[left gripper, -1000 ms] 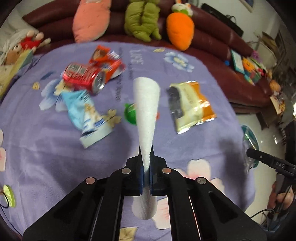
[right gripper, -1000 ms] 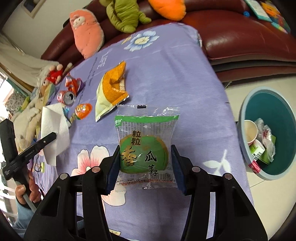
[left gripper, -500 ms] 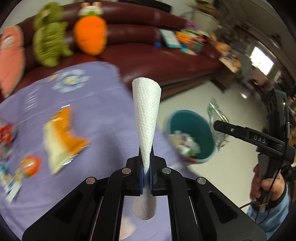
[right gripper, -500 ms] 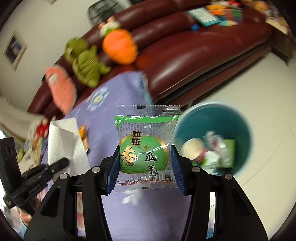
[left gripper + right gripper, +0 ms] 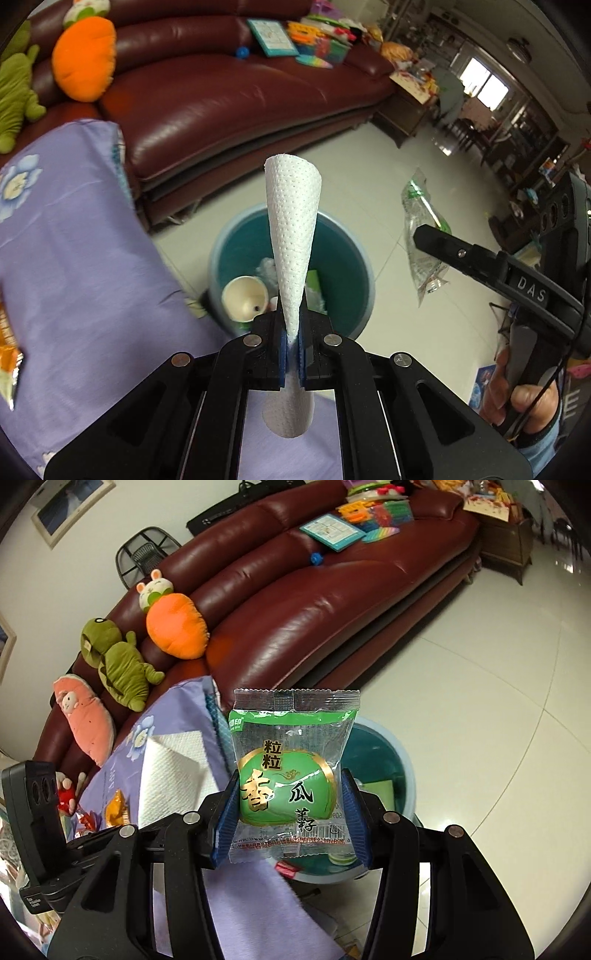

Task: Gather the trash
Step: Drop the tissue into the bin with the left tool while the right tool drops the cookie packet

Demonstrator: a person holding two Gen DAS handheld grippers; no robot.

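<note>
Beside sofa [image 5: 229, 107] – bin [image 5: 343, 258] below | left gripper [image 5: 291, 347] fingers pinch tissue [image 5: 293, 229] | right gripper [image 5: 291, 812] fingers pinch snack packet [image 5: 291, 775]

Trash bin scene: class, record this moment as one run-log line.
left tool: shut on paper towel | right tool: shut on green snack packet | teal bin: below, holds paper cup

Maroon leather sofa [image 5: 332, 602] on glossy pale tiled floor [image 5: 480, 720] — bright window [image 5: 485, 88] beyond
</note>
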